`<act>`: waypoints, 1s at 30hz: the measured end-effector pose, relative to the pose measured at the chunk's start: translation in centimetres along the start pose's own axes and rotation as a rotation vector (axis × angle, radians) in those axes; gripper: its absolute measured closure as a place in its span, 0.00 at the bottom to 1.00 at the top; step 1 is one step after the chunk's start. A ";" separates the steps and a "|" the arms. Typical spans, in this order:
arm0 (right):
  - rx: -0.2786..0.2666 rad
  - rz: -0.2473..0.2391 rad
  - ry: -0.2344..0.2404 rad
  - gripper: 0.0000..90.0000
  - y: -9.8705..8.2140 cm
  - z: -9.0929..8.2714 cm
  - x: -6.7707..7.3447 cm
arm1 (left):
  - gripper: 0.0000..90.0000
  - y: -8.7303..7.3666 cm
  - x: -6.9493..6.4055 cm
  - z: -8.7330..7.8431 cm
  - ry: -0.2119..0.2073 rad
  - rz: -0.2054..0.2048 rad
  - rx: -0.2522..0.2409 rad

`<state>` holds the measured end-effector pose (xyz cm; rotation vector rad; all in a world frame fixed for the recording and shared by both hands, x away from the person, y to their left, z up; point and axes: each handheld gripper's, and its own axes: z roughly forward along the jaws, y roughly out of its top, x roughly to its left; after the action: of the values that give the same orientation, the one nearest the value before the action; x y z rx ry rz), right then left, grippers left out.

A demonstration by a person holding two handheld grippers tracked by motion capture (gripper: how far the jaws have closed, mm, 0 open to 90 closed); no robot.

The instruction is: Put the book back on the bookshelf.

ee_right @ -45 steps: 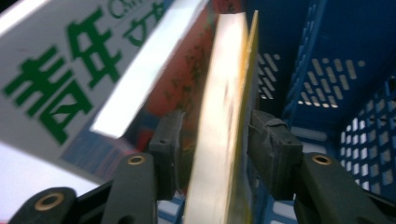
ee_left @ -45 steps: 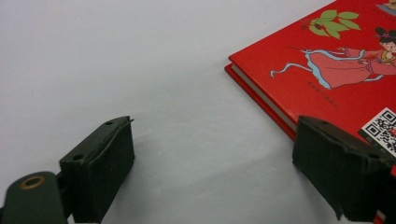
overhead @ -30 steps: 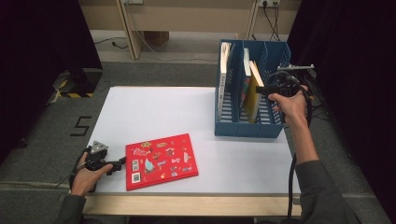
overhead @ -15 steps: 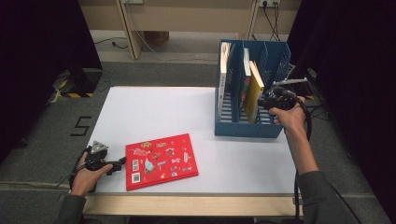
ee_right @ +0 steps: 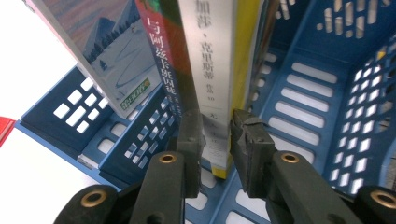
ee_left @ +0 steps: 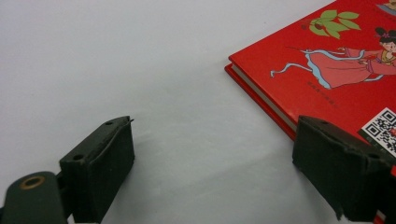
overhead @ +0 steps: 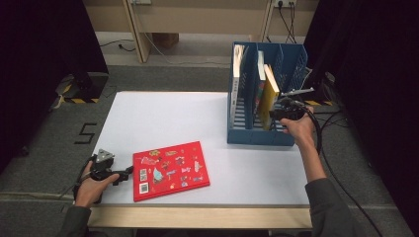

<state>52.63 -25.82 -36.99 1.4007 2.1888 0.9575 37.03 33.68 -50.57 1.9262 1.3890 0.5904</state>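
Jaws of the right gripper [ee_right: 217,135] have just been closing and now clamp the spine of the yellow book [ee_right: 212,70], which stands tilted in the blue file rack [overhead: 247,133]. That rack sits on the white table [overhead: 163,118], at its far right part. Well apart from the rack, toward the near left edge, lies the red book [overhead: 170,170], flat. Just beside it rests the left gripper [ee_left: 212,163], jaws spread wide and holding nothing.

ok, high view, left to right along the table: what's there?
Left gripper with open jaws → flat red picture book → blue slotted plastic file rack → yellow-covered book leaning in it → right gripper, shut on that book.
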 end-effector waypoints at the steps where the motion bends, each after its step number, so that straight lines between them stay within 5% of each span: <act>1: -0.002 0.003 0.001 0.82 0.0 0.1 0.0 | 0.13 0.0 0.0 0.0 0.000 0.000 0.000; 7: -0.019 0.036 -0.010 0.83 0.5 1.0 0.0 | 0.13 0.0 0.0 0.0 0.001 0.000 0.000; 19: -0.017 0.042 -0.030 0.82 3.0 3.7 0.7 | 0.13 0.0 0.0 0.0 0.000 0.000 0.000; 30: -0.011 0.040 -0.045 0.81 3.8 4.5 0.5 | 0.13 0.0 0.0 0.0 0.000 0.000 0.000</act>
<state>57.69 -22.74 -37.37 1.4521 2.1269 0.9414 37.03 33.68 -50.57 1.9258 1.3889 0.5901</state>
